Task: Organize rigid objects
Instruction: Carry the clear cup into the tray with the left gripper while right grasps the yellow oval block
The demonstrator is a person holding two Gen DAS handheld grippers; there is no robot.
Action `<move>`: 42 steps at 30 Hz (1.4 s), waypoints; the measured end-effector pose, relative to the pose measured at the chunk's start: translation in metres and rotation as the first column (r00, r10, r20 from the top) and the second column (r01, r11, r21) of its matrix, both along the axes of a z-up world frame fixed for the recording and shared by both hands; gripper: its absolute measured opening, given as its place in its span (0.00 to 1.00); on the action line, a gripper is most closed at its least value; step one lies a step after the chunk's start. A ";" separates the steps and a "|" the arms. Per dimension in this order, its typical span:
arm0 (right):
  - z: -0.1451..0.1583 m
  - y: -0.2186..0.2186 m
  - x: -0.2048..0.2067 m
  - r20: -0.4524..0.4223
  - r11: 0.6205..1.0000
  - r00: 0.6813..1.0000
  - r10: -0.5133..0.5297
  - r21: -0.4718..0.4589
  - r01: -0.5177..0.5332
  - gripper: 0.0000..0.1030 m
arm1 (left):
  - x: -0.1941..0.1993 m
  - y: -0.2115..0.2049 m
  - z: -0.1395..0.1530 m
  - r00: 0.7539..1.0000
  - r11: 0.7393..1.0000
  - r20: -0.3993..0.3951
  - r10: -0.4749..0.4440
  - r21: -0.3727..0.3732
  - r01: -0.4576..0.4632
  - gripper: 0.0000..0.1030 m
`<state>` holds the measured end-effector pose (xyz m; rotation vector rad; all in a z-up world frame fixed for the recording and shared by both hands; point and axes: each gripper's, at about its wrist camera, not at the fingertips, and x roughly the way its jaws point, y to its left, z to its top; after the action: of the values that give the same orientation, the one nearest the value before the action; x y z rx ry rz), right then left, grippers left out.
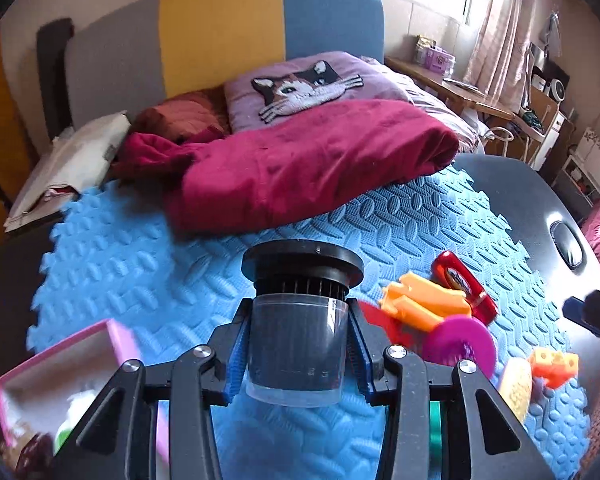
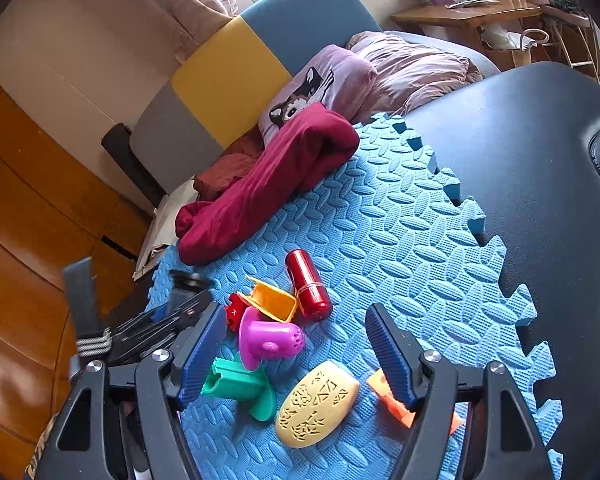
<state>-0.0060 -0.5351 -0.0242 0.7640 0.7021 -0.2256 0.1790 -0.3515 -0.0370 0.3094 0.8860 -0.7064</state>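
My left gripper (image 1: 299, 308) is shut on a black ribbed filter with a clear cup (image 1: 296, 344), its blue pads pressed on the cup's sides, above the blue foam mat (image 1: 140, 280). An open pink box (image 1: 64, 356) holding small items sits at the lower left. My right gripper (image 2: 296, 312) is open and empty above a cluster of toys: a red capsule (image 2: 308, 288), an orange piece (image 2: 270, 300), a purple plunger shape (image 2: 268, 340), a green piece (image 2: 240, 388), a yellow patterned oval (image 2: 318, 400) and an orange cheese block (image 2: 392, 400).
A maroon cloth (image 1: 300, 168) lies across the mat's far edge, with a cat pillow (image 1: 300, 84) behind it. The mat rests on a dark table (image 2: 540, 160). A wooden shelf (image 2: 460, 12) stands at the back right, and papers (image 1: 72, 168) lie at the far left.
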 end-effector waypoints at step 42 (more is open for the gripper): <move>-0.046 0.078 0.037 -0.430 0.830 0.862 0.269 -0.351 -0.434 0.43 | -0.135 0.177 0.053 0.997 0.975 0.018 0.076 -0.208 -0.071 0.43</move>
<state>0.0312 -0.4575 -0.0705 0.1398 1.0896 -0.1718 0.0444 -0.1744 0.0156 0.0988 0.7874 -0.7179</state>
